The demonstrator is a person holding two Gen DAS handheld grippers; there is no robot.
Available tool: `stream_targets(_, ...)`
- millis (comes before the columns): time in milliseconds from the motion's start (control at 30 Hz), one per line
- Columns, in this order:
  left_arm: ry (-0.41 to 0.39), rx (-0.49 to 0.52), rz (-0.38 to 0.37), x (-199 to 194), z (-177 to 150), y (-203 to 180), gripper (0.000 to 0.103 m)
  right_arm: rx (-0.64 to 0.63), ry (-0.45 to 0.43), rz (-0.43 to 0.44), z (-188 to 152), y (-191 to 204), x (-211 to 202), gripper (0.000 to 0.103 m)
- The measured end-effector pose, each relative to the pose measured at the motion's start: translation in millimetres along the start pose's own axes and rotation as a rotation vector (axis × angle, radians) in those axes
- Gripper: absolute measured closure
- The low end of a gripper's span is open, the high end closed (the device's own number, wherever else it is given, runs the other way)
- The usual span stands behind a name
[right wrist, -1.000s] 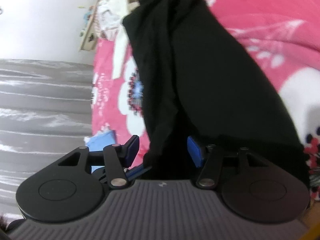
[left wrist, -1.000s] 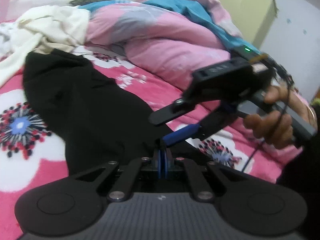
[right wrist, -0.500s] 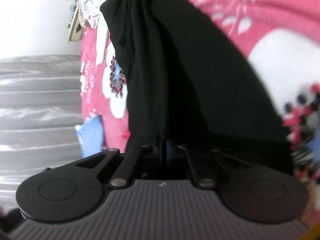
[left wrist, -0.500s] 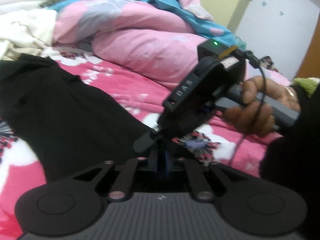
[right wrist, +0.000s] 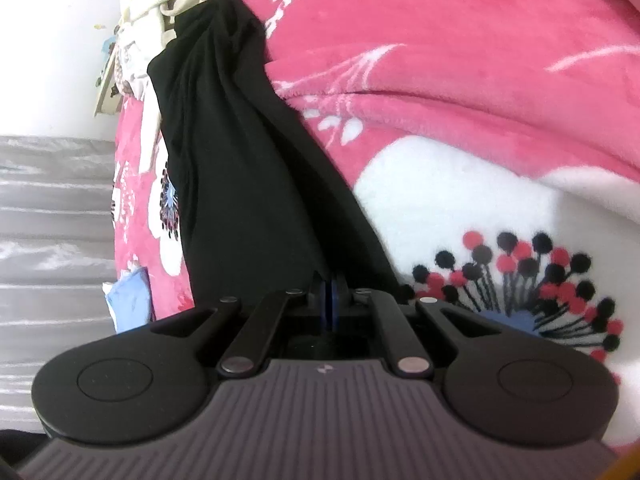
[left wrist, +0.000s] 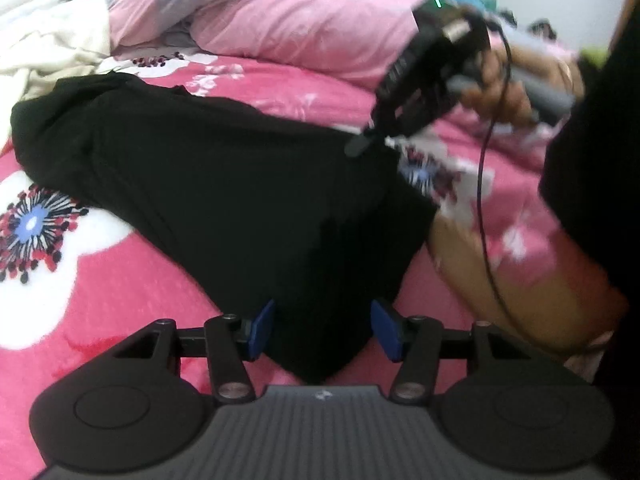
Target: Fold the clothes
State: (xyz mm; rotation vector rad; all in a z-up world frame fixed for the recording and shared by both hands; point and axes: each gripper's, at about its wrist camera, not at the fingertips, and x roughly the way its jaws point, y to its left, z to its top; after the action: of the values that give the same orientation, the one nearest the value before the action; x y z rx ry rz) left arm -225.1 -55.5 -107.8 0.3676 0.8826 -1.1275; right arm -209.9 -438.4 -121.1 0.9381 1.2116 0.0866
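A black garment (left wrist: 224, 184) lies creased on the pink blanket (left wrist: 100, 300), its near corner between the just-opened left gripper (left wrist: 322, 330) pads, the right gripper (right wrist: 329, 300) clamped on its edge.

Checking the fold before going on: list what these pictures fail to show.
- Left wrist view: the right gripper is motion-blurred, so its hold on the black garment is unclear.
- Right wrist view: the right gripper's own body hides the garment's near edge.
- Both views: the garment's far end lies under cream cloth.

Garment (left wrist: 224, 184) lying on blanket (left wrist: 120, 300), quilt (left wrist: 288, 28) behind it, cloth pile (left wrist: 44, 44) at its far end
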Motion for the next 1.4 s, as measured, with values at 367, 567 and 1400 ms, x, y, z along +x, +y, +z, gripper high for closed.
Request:
stream_targets(367,0.007,0.017,0.105,4,-8,-7,0.061,-0.085,0.057,-0.008,-11,11,13,0.097)
stream_targets(567,0.006,-0.010,0.130,3,-9,-3,0.063,-0.134,0.075,-0.045,-15,15,24,0.097)
stream_targets(1400,0.056,0.034,0.192,12,-12,-18,0.064,-0.176,-0.024,0.037,-20,36,-24,0.100)
